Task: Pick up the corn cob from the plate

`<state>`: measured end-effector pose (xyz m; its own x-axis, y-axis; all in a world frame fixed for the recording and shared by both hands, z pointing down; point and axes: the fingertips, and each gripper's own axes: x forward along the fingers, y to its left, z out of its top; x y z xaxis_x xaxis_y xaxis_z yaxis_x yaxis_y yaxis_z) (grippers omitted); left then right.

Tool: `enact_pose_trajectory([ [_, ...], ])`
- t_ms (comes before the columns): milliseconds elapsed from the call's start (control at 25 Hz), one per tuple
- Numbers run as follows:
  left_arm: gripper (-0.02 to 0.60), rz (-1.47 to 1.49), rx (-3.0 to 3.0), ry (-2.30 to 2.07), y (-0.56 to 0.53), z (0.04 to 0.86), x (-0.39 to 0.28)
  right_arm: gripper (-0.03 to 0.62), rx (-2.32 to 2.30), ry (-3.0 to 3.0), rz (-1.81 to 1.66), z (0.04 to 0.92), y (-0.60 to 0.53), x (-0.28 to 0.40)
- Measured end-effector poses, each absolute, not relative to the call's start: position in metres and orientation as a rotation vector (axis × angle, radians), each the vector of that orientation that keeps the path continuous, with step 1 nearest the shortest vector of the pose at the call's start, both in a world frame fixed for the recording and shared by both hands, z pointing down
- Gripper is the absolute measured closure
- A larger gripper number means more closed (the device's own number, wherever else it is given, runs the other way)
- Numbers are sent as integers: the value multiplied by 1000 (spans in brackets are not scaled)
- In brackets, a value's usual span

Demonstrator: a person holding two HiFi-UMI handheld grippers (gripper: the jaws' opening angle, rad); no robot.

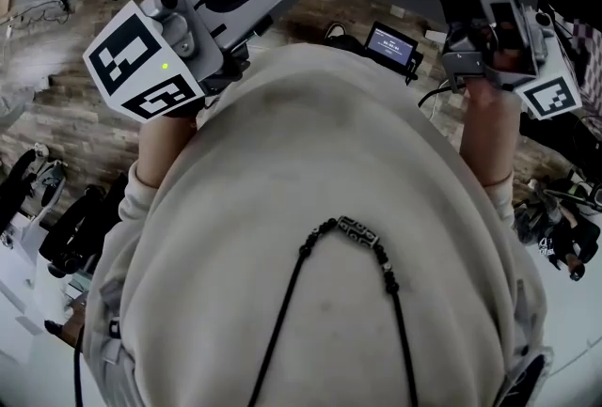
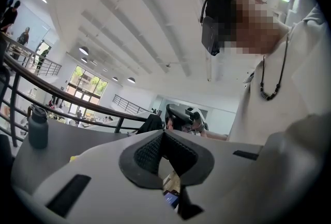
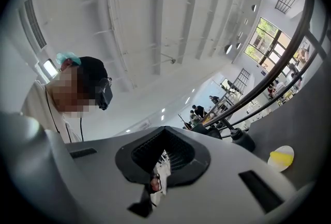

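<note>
**Corn cob [image 3: 282, 155] lying on its plate [image 3: 278, 167], both grippers closed and empty**

Shows only in the right gripper view, as a small yellow shape on the white plate, low at the right edge of the picture. Rests on a grey table [image 3: 307, 124], well apart from either tool. Too small to make out any more of it. Dark bottle [image 3: 242, 140] a little further along the same table, beside a black railing [image 3: 269, 99].

Left gripper [image 2: 163, 133]: black ribbed pads pressed together at the tips, nothing between them. Right gripper [image 3: 164, 130]: likewise closed tip to tip, nothing pinched.

Seen from the head view: both tools held up in front of the chest, one at each side of a beige sweater [image 1: 310, 236] that fills most of the picture. Black beaded necklace [image 1: 356, 231] hanging down the middle of it. Marker cube [image 1: 141, 67] of the left tool turned towards the camera. Small lit screen [image 1: 391, 44] past the sweater's far edge, between the two tools.

Also on the grey table, at the left of the left gripper view: a grey bottle [image 2: 38, 128], upright.
</note>
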<state>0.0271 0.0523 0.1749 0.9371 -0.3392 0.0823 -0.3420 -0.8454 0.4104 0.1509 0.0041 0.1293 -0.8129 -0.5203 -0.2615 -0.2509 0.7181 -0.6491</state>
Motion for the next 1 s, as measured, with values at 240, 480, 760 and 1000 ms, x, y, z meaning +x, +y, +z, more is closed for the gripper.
enact_pose_trajectory([
  [240,580,53,2636,-576,52,183,26,577,-542,2435,-926,157,6,154],
  [480,580,41,2639,-576,54,190,45,577,-565,2415,-880,169,15,191],
  [760,580,-6,2597,-513,68,160,82,577,-630,2386,-937,170,39,235],
  [1000,580,-25,2607,-508,60,163,96,577,-686,2428,-892,182,45,255],
])
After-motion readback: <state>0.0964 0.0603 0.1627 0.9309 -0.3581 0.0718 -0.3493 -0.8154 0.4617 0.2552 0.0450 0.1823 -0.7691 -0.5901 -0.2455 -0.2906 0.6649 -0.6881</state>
